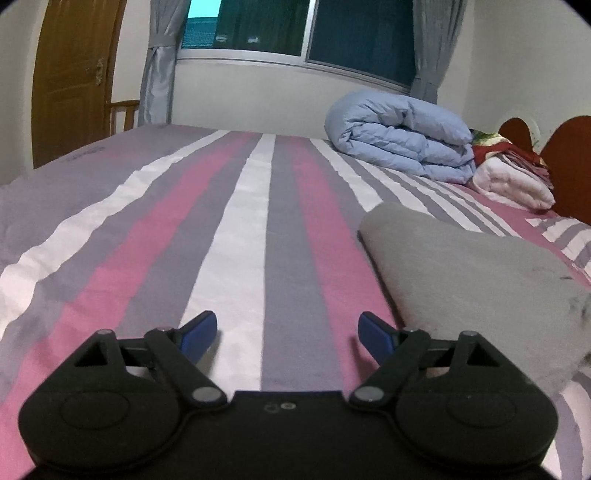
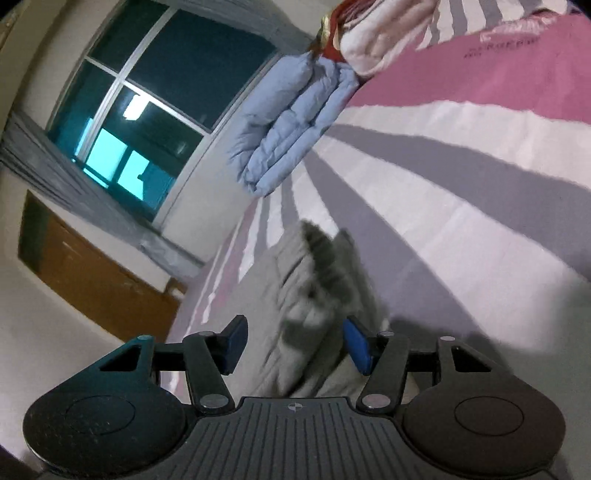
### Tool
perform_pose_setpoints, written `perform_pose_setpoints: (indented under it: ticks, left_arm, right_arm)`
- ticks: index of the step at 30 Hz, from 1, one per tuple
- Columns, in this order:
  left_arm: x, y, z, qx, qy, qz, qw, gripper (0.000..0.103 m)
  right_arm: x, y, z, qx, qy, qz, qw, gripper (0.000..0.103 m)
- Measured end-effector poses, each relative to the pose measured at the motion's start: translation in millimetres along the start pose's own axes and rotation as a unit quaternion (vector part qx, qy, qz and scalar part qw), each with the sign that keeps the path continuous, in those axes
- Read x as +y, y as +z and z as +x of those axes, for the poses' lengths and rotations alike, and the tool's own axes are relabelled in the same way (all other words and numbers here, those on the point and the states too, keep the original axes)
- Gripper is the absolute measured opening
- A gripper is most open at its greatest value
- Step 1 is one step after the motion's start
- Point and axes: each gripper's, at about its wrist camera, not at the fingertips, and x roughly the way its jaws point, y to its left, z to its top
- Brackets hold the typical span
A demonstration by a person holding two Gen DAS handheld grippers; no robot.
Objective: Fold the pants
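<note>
A: Left wrist view: left gripper (image 1: 287, 334) low over the striped bedsheet (image 1: 236, 229), jaws spread wide, nothing between the blue fingers (image 1: 199, 334). Grey pants (image 1: 469, 273) just right of the right-hand finger, folded into a thick pad, flat on the bed.

B: Touching the gripper?

A: Hard to say; close beside the right-hand finger, with no cloth between the jaws. Far right: folded light-blue duvet (image 1: 402, 136), then a pink-and-white blanket (image 1: 513, 181) with red fabric on top, against a dark red headboard (image 1: 569, 158). Far wall: window (image 1: 295, 29) with grey curtains (image 1: 159, 66); wooden door (image 1: 74, 74) at far left.

B: Right wrist view?

A: Rolled hard to one side, bed (image 2: 461, 177) sloping up to the right. Right gripper (image 2: 293, 341) also open wide. Pants (image 2: 314, 295) directly ahead between the fingers, bunched and blurred, darker fuzzy patch on top. Right-hand blue finger (image 2: 356, 345) at the cloth's edge; contact not clear through the blur. Left-hand finger apart from it.

B: Anything beyond?

A: Blue duvet (image 2: 291, 125) far up the bed, blanket pile (image 2: 373, 40) past it, window (image 2: 162, 92) at upper left.
</note>
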Motion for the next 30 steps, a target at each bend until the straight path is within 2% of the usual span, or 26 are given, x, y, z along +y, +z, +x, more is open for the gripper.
perform_pose_setpoints:
  ticks: [5,8,13,17,19,20,23,26,27,29,30]
  left_arm:
    - [0,-6,1,0.016,0.014,0.017,0.9996,0.077]
    - [10,-7,0,0.02,0.019,0.001,0.9996,0.077]
    - [25,-5,-1,0.016,0.019,-0.044,0.9987,0.077]
    - [26,-5,1,0.017,0.018,-0.043,0.9987,0.078]
    - [25,-4,2,0.019,0.017,-0.039,0.9989,0.078]
    - [25,-4,3,0.019,0.017,-0.037,0.999,0.078]
    - [23,-4,5,0.02,0.017,-0.033,0.9991,0.078]
    - [23,-5,4,0.02,0.016,-0.034,0.9991,0.078]
    - [23,-5,5,0.02,0.016,-0.034,0.9991,0.078]
    - [23,-5,5,0.02,0.017,-0.034,0.9991,0.078]
    - [23,-5,5,0.019,0.018,-0.034,0.9991,0.078]
  right_arm:
    - [-13,5,9,0.02,0.063,0.072,0.995,0.058]
    - [-18,3,14,0.036,0.059,0.096,0.993,0.058]
    - [-21,1,17,0.039,0.042,0.102,0.993,0.058]
    - [-22,2,16,0.033,0.041,0.106,0.993,0.058]
    - [-18,4,22,0.033,0.033,0.088,0.995,0.052]
    - [-18,4,25,0.034,0.033,0.085,0.995,0.042]
    - [-17,6,30,0.028,0.038,0.077,0.996,0.038]
    - [-4,5,19,0.001,0.085,0.054,0.995,0.037]
    - [-2,4,19,0.001,0.062,0.039,0.997,0.037]
    - [-12,-1,28,0.028,-0.016,0.039,0.999,0.037]
    - [-19,-1,28,0.032,-0.013,0.059,0.998,0.037]
